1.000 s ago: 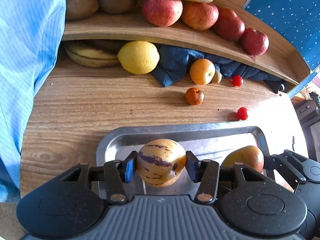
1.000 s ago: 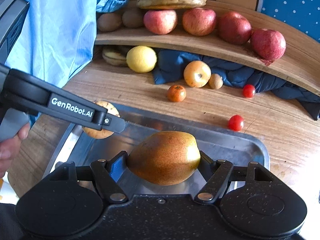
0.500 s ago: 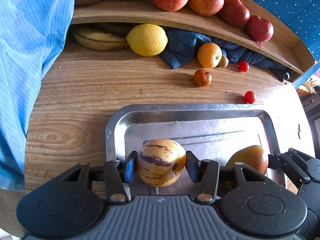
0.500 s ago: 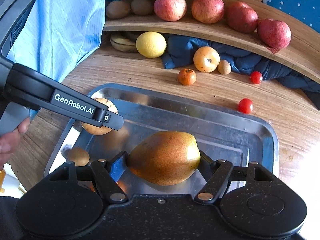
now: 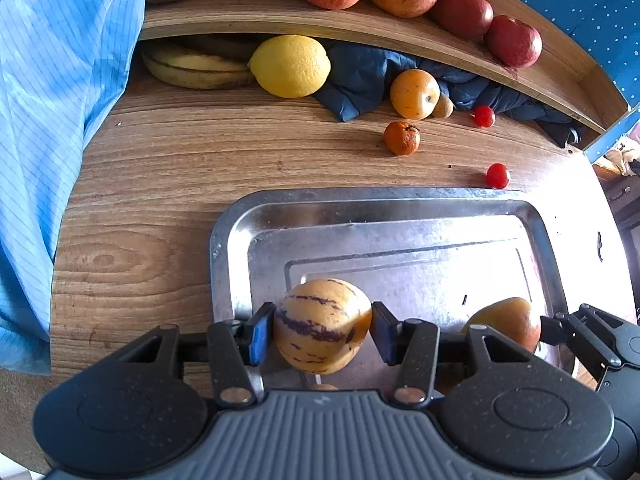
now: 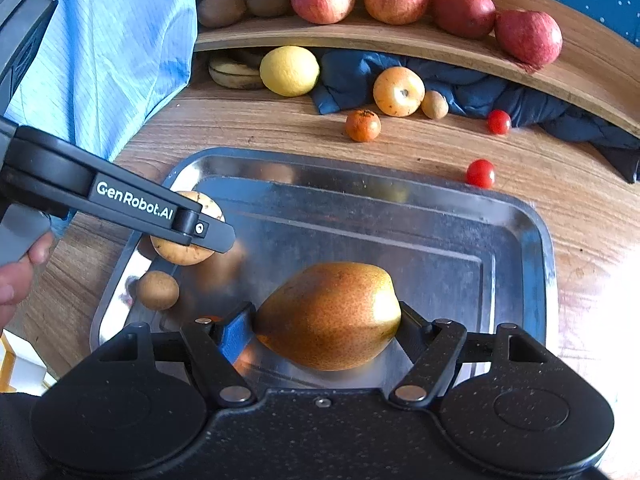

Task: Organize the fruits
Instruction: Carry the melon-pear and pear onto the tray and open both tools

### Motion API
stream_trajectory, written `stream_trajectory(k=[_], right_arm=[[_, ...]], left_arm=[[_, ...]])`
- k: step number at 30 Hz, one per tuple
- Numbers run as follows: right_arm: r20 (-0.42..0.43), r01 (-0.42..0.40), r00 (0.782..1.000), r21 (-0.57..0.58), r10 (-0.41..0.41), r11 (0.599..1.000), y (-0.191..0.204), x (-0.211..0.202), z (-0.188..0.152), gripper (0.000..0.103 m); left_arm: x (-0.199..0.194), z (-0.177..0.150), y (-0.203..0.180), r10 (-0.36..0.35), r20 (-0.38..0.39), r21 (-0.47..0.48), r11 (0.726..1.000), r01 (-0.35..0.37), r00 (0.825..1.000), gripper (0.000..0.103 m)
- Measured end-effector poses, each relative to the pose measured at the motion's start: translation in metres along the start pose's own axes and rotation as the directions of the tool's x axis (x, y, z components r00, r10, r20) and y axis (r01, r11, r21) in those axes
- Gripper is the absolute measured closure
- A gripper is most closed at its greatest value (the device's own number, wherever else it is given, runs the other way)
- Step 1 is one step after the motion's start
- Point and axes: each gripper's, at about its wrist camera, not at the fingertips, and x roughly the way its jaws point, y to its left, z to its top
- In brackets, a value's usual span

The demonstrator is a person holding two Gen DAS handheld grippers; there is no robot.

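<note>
Low centre of both views, over the tray (image 5: pixel 228 240): left gripper (image 5: pixel 322 330) jaws clamped on a striped melon (image 5: pixel 322 326), right gripper (image 6: pixel 326 318) on a pear (image 6: pixel 328 314) | risk: round fruit rolls into the small brown fruit (image 6: pixel 157 290) once released | change: more tray shows; tomatoes (image 6: pixel 480 173) and shelf (image 6: pixel 400 42) sit further up-frame.

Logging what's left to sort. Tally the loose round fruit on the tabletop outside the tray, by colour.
Yellow (lemon): 1
Orange (large fruit, mandarin): 2
Brown (small fruit): 1
Red (cherry tomatoes): 2
Total: 6
</note>
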Motion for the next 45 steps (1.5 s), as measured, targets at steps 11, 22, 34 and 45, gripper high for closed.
stream_trajectory(k=[11,22,34,45], right_arm=[[-0.021,0.007,1.0,0.045,-0.006,0.999,-0.002,-0.002,-0.011,0.027],[-0.036,-0.004,0.999,0.073,0.006,0.997,-0.002,-0.011,-0.021,0.019],[-0.104,0.031,0.994,-0.026,-0.034,0.999,0.006,-0.031,-0.029,0.003],[-0.216,0.166,0.956,-0.147,-0.196,0.975,0.005,-0.036,-0.037,0.001]], left_arm=[[-0.006,-0.005,0.001,-0.012,0.009,0.015,1.0,0.012,1.0,0.044],[-0.027,-0.012,0.003,-0.048,-0.016,0.117,0.992,0.05,0.999,0.017],[-0.053,-0.049,0.001,-0.037,-0.042,0.411,0.91,0.05,0.998,0.001],[-0.034,-0.076,0.001,0.111,-0.187,0.484,0.875,-0.007,0.976,0.001]])
